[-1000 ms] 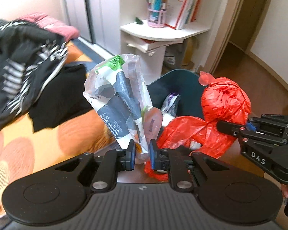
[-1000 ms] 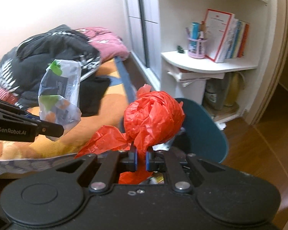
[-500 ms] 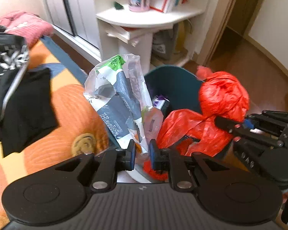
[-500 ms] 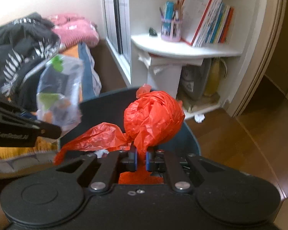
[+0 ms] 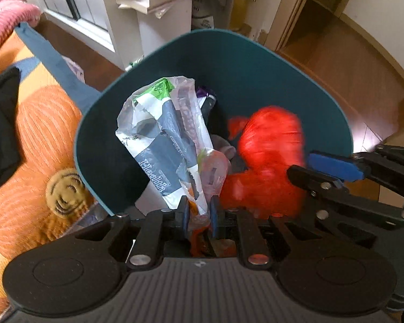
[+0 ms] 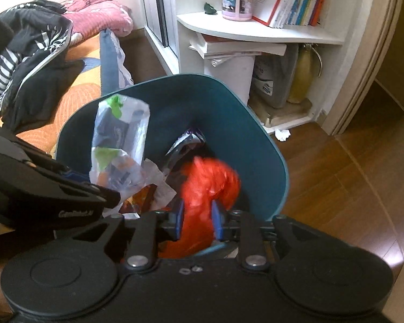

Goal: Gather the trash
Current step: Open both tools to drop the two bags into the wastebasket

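your right claw (image 6: pixel 197 219) is opening, letting the red bag (image 6: pixel 210 185) drop into the bin (image 6: pixel 256 140). your left claw (image 5: pixel 197 212) is easing its pinch on the printed wrapper (image 5: pixel 161 140) over the bin; that drop is left.

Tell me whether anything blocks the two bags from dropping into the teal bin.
Nothing visible does. The printed clear plastic bag in the left gripper and the red plastic bag between the right gripper's opening jaws already hang inside the teal plastic bin, above other trash.
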A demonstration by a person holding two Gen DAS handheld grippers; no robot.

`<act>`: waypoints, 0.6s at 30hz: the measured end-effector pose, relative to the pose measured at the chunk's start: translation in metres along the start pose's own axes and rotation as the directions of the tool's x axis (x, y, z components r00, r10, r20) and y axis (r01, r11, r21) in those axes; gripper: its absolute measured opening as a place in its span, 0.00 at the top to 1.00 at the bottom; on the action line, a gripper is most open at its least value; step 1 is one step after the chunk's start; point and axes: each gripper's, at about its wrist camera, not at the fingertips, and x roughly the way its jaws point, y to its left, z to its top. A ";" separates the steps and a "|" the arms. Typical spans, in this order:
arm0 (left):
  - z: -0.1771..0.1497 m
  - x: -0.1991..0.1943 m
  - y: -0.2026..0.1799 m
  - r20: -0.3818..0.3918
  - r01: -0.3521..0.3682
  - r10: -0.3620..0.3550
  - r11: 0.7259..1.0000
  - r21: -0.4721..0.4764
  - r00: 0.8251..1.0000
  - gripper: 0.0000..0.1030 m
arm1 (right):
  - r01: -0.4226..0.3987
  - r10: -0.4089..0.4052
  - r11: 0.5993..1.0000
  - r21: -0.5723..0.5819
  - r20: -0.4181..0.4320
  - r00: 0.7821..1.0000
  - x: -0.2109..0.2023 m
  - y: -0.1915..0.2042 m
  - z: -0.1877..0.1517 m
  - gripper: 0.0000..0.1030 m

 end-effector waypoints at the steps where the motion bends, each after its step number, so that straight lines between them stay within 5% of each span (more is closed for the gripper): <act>1: -0.001 0.002 0.000 -0.005 0.001 -0.001 1.000 -0.005 1.000 0.81 | -0.003 0.003 1.000 0.005 0.000 1.000 -0.001 -0.002 -0.001 0.77; 6: -0.006 -0.001 0.000 -0.004 0.012 -0.012 1.000 -0.013 1.000 0.67 | -0.019 0.018 0.999 0.030 0.019 1.000 -0.012 -0.004 -0.007 0.75; 10: -0.012 -0.016 0.001 0.043 0.022 -0.021 1.000 -0.022 0.999 0.40 | -0.035 0.033 0.999 0.032 0.052 0.998 -0.029 -0.005 -0.010 0.71; 18: -0.034 -0.067 0.008 0.140 0.039 -0.033 0.999 -0.039 0.990 0.40 | -0.052 0.044 0.997 0.049 0.146 0.988 -0.075 -0.004 -0.014 0.60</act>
